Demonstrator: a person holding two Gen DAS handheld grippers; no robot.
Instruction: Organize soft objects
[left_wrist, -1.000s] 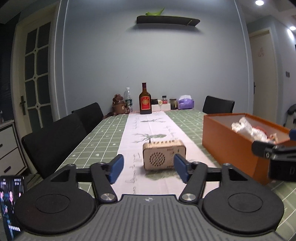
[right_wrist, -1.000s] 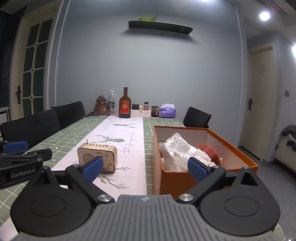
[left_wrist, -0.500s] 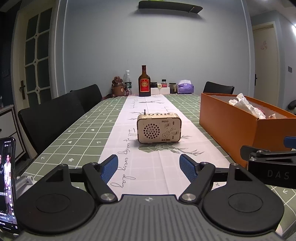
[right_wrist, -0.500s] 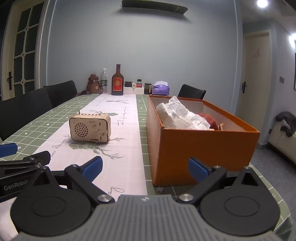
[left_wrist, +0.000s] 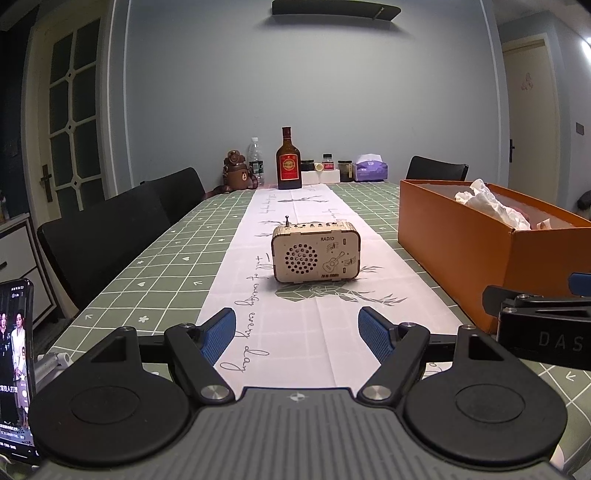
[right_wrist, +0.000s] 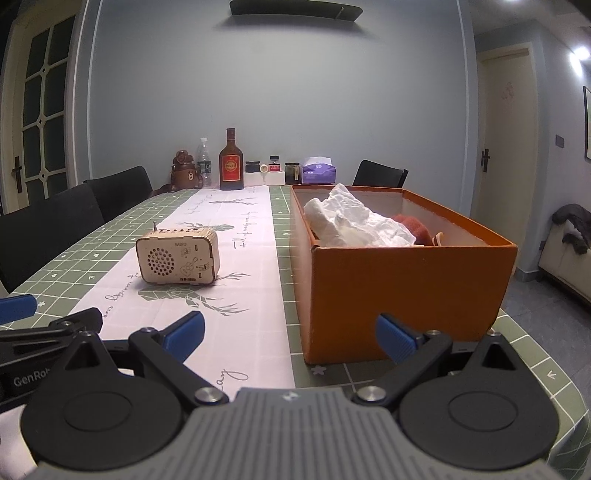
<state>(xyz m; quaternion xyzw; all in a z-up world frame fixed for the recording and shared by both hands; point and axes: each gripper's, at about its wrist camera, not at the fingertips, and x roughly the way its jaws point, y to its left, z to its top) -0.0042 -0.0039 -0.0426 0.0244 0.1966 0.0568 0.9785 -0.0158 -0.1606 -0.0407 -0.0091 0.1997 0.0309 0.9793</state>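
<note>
An orange box (right_wrist: 402, 288) stands on the table's right side; it also shows in the left wrist view (left_wrist: 480, 251). Inside lie a crumpled white soft item (right_wrist: 354, 221) and a reddish-brown soft item (right_wrist: 413, 227). My left gripper (left_wrist: 297, 334) is open and empty, low over the white table runner, in front of a wooden radio (left_wrist: 316, 252). My right gripper (right_wrist: 290, 334) is open and empty, just in front of the box's near left corner. Each gripper shows at the edge of the other's view.
At the table's far end stand a brown bottle (left_wrist: 289, 165), a water bottle (left_wrist: 255, 166), a bear-shaped flask (left_wrist: 236, 173), jars and a purple tissue pack (left_wrist: 371, 170). Black chairs (left_wrist: 103, 236) line the left side. A phone (left_wrist: 14, 369) stands near left.
Both grippers have dropped lower and drawn back toward the table's near edge. The radio and the box have stayed where they were. Both grippers stay open.
</note>
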